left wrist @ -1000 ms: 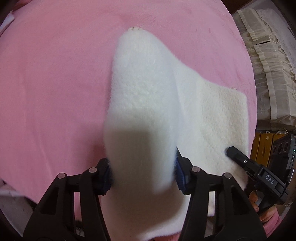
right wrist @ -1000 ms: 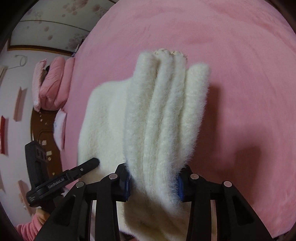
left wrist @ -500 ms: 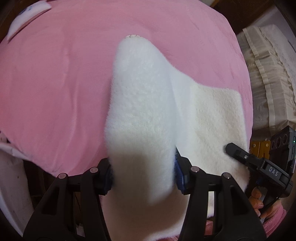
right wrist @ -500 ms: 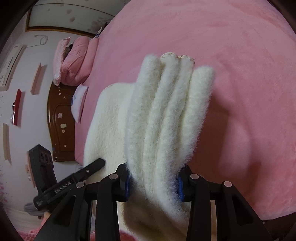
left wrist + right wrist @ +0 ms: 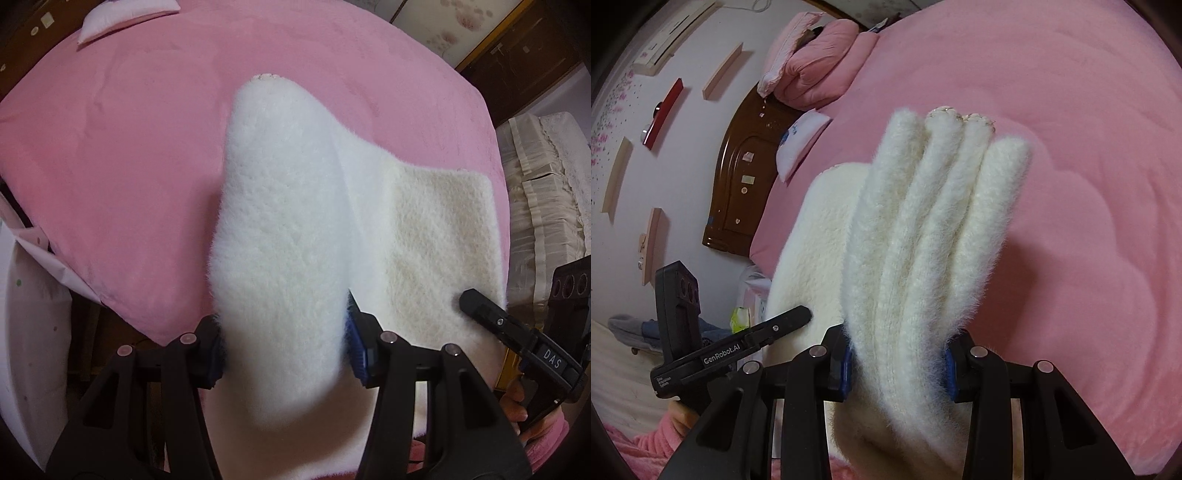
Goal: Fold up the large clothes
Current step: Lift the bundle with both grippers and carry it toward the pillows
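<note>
Left claw (image 5: 284, 354) and right claw (image 5: 895, 363) each clamp bunched white fleece garment (image 5: 436, 240); lift evenly, lay flat on bed (image 5: 110, 166).

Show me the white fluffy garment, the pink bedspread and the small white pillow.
white fluffy garment (image 5: 280, 251): left wrist view, middle of the lifted fold.
pink bedspread (image 5: 110, 155): left wrist view, bare stretch left of the garment.
small white pillow (image 5: 801, 142): right wrist view, its middle.

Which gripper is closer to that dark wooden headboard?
Left. The left gripper shows between the right gripper and the headboard, on the headboard's side. Both grip the white fuzzy garment, well short of it.
</note>
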{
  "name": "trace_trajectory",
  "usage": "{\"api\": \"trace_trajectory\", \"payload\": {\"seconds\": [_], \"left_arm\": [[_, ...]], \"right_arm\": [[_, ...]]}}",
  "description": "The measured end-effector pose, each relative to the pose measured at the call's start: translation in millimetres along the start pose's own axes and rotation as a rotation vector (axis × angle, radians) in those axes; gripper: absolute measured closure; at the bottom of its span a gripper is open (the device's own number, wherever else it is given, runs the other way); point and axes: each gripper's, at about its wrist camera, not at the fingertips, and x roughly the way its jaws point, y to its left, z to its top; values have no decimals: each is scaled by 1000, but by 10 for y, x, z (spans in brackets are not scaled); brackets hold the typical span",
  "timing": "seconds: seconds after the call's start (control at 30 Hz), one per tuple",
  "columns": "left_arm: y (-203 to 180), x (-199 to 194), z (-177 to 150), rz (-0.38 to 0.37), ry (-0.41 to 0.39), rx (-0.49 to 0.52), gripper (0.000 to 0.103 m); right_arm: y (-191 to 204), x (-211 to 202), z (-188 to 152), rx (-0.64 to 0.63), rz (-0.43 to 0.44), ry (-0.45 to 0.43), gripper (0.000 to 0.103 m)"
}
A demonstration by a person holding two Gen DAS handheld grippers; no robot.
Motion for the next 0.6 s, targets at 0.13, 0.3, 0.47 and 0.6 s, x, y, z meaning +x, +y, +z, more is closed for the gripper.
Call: {"api": "trace_trajectory", "payload": {"seconds": [0.13, 0.3, 0.47, 0.6], "left_arm": [[574, -158, 259, -26, -13, 57, 54], [1160, -72, 743, -60, 5, 152, 54], [1735, -38, 1360, -50, 25, 214, 55], [2122, -27, 1955, -26, 18, 232, 55]], "right_arm": [[286, 262, 108, 7, -17, -22, 67], [877, 930, 119, 102, -47, -82, 67], [1616, 1849, 165, 180, -63, -108, 67], [2307, 2570, 357, 169, -51, -105, 68]]}}
